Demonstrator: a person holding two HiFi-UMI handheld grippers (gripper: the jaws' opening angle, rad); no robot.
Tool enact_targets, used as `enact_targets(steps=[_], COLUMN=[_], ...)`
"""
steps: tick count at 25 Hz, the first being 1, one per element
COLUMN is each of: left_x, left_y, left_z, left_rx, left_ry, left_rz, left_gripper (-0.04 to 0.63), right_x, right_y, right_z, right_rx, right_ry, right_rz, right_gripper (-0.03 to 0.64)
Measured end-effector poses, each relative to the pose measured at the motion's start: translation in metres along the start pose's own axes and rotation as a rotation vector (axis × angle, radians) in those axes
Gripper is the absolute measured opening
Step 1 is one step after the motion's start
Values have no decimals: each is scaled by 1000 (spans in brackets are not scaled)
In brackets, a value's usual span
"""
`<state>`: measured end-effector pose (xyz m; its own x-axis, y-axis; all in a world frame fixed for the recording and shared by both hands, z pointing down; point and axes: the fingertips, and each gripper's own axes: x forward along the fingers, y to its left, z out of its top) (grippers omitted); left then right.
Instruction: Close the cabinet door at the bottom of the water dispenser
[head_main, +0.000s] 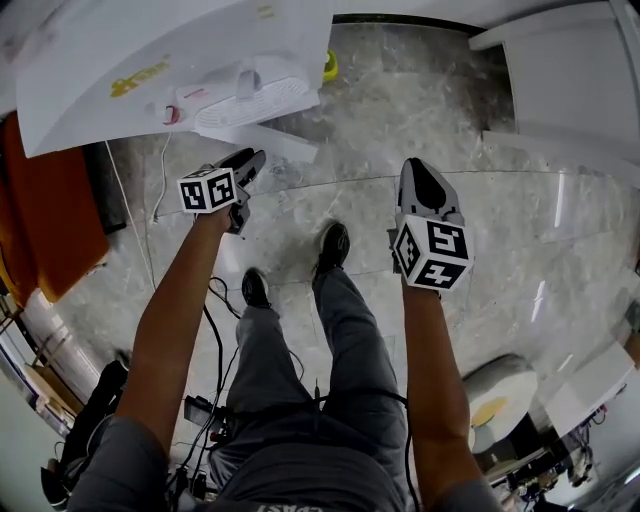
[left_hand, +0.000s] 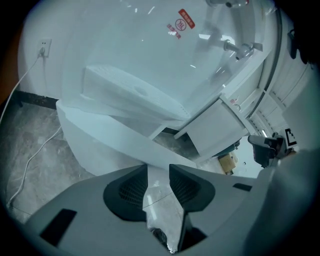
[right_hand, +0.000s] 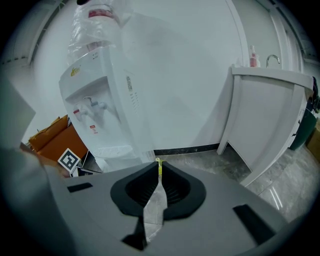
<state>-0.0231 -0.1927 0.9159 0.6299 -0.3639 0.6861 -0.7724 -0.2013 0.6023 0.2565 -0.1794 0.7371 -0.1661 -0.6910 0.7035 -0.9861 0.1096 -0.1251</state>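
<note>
The white water dispenser (head_main: 150, 60) stands ahead, its drip tray (left_hand: 130, 92) above the low cabinet. The cabinet door (left_hand: 110, 142) hangs open as a long white panel, with a dark gap behind its right end. In the head view the door (head_main: 272, 140) juts out just beyond my left gripper (head_main: 252, 162). The left gripper (left_hand: 158, 167) is open, its jaws apart with only floor between them, close before the door; contact cannot be told. My right gripper (head_main: 420, 172) hovers over the floor further right, shut (right_hand: 159, 165) and holding nothing, the dispenser (right_hand: 105, 100) off to its left.
An orange box (head_main: 50, 220) sits left of the dispenser, and a power cord (left_hand: 30, 155) trails along the floor there. A white counter unit (head_main: 570, 90) stands at the right. The person's shoes (head_main: 333, 245) are on the marble floor between the grippers. A round white bin (head_main: 500, 395) sits behind.
</note>
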Motion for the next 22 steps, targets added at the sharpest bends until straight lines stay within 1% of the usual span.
enact_targets(steps=[4,7,14,17,19,22], left_x=[15,23,38,41,43,46], left_y=[-5,-6,-2,-5,-6,-7], left_z=[15,26,57,69,75,80], left_rx=[20,26,-50,-89,-98,-83], left_ry=[-20,-54,-192,-250,-275,-285], left_rz=[10,20,50,42,44,55], left_gripper=[150,149,149,149,149,149], right_x=[3,4,6,6,5,4], right_y=[-13,-21,-37,-43,-47,-51], right_z=[-1,-3,-14,-19,-21,-22], right_rx=[12,18,28,29,30,33], right_ry=[0,0,10,15,17,19], right_rz=[-8,-13,-24,-28,-31,-36], right_gripper=[31,31,31,31,31,31])
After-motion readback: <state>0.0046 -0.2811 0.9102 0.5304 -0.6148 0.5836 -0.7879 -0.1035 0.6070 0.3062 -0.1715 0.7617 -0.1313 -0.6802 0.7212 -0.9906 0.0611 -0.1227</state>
